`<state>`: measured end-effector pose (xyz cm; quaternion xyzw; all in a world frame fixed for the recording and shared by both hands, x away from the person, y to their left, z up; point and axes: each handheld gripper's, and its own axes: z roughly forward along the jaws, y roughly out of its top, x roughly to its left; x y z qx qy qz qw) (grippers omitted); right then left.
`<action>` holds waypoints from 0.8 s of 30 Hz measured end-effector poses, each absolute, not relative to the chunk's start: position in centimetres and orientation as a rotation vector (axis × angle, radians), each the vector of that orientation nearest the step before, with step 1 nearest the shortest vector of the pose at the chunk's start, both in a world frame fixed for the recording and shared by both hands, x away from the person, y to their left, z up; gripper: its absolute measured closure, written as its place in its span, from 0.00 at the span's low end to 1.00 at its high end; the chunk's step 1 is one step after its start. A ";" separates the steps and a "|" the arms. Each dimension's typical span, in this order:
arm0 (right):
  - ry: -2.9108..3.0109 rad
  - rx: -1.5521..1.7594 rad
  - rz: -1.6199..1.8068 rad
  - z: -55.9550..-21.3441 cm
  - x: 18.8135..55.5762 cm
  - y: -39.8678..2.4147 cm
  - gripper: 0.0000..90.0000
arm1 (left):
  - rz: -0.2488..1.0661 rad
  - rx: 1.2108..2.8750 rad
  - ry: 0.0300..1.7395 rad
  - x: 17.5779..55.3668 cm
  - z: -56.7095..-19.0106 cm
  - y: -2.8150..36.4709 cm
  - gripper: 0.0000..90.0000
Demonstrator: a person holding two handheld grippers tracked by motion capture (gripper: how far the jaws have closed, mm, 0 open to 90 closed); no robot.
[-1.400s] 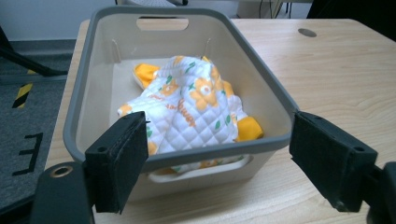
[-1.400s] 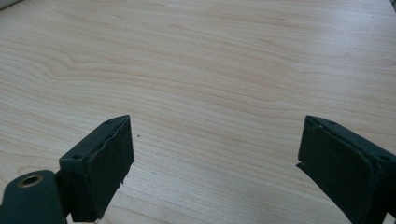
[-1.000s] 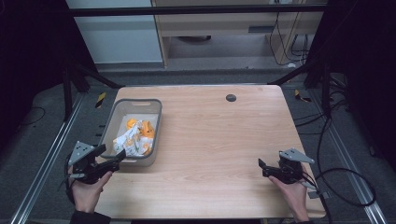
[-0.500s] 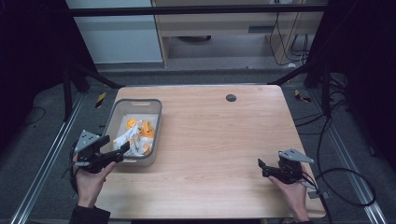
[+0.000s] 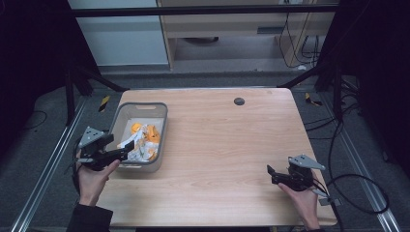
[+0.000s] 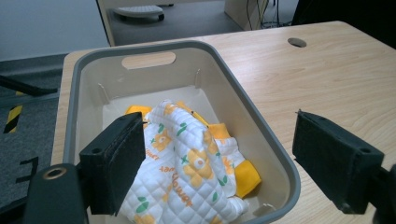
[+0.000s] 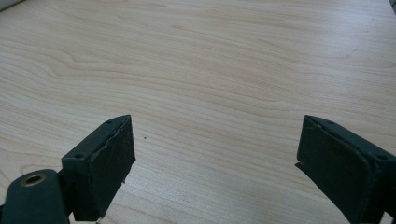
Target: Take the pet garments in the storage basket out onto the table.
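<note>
A grey plastic bin (image 5: pixel 161 126) (image 6: pixel 268 135) stands at the table's left side. In it lies a white quilted cloth with orange flowers (image 5: pixel 136 145) (image 6: pixel 187 168) on top of orange pieces (image 5: pixel 150 131) (image 6: pixel 246 173). My left gripper (image 5: pixel 126 151) (image 6: pixel 224 161) hovers open over the bin's near end, its jaws spread wide above the cloth. My right gripper (image 5: pixel 270 175) (image 7: pixel 215 163) is open low over bare wood near the table's front right, with nothing between its jaws.
The wooden table (image 5: pixel 227 145) has a round dark cable hole (image 5: pixel 239 101) (image 6: pixel 297 42) at the back. Black frame legs and cables (image 5: pixel 348 183) stand around the table. Yellow-black tape (image 5: pixel 104 103) marks the floor at left.
My left gripper has risen and moved forward and right, from beside the bin's near left corner to over its near end. The right gripper has stayed still.
</note>
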<state>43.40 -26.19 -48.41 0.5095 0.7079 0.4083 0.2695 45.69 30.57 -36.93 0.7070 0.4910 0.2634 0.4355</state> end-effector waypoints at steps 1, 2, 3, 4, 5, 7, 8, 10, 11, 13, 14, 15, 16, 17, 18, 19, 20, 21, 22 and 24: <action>1.908 1.373 1.100 -48.4 43.4 -26.2 0.12 | 0.656 1.760 1.222 45.7 -36.9 30.6 0.18; 1.910 1.370 1.096 -48.4 43.4 -26.2 0.12 | 0.655 1.772 1.223 45.9 -36.9 30.5 0.18; 1.910 1.370 1.096 -48.4 43.4 -26.2 0.12 | 0.652 1.779 1.226 46.1 -36.9 30.5 0.18; 1.912 1.369 1.096 -48.4 43.4 -26.2 0.12 | 0.644 1.788 1.228 46.3 -36.9 30.4 0.18; 1.912 1.370 1.096 -48.4 43.4 -26.2 0.12 | 0.641 1.794 1.228 46.4 -36.8 30.4 0.18; 1.912 1.370 1.097 -48.4 43.4 -26.2 0.12 | 0.635 1.799 1.235 46.8 -36.8 30.4 0.19; 1.911 1.375 1.098 -48.4 43.4 -26.2 0.12 | 0.630 1.805 1.238 46.9 -36.7 30.5 0.19; 1.910 1.374 1.099 -48.4 43.4 -26.2 0.12 | 0.620 1.814 1.246 47.3 -36.7 30.6 0.19; 1.912 1.372 1.098 -48.4 43.4 -26.2 0.12 | 0.622 1.823 1.250 47.5 -36.6 30.6 0.19; 1.916 1.367 1.094 -48.5 43.5 -26.2 0.12 | 0.622 1.843 1.252 47.7 -36.5 30.6 0.19; 1.916 1.367 1.093 -48.5 43.5 -26.2 0.13 | 0.623 1.855 1.254 47.9 -36.4 30.6 0.19; 1.917 1.378 1.097 -48.5 43.4 -26.1 0.12 | 0.624 1.858 1.258 48.0 -36.3 30.6 0.19; 1.918 1.383 1.099 -48.4 43.4 -26.1 0.12 | 0.620 1.871 1.260 48.3 -36.2 30.6 0.19; 1.918 1.383 1.099 -48.4 43.4 -26.1 0.12 | 0.620 1.871 1.260 48.3 -36.2 30.6 0.19; 1.919 1.378 1.097 -48.4 43.4 -26.1 0.12 | 0.621 1.886 1.264 48.5 -36.1 30.6 0.19; 1.918 1.378 1.098 -48.4 43.4 -26.1 0.12 | 0.620 1.891 1.266 48.6 -36.1 30.6 0.19; 1.918 1.378 1.098 -48.4 43.4 -26.1 0.12 | 0.620 1.891 1.266 48.6 -36.1 30.6 0.19; 1.919 1.378 1.098 -48.4 43.4 -26.1 0.12 | 0.619 1.895 1.268 48.7 -36.0 30.6 0.19; 1.919 1.381 1.098 -48.4 43.4 -26.1 0.12 | 0.616 1.900 1.270 48.9 -36.0 30.6 0.19; 1.921 1.381 1.097 -48.4 43.4 -26.1 0.12 | 0.610 1.914 1.275 49.1 -36.0 30.6 0.19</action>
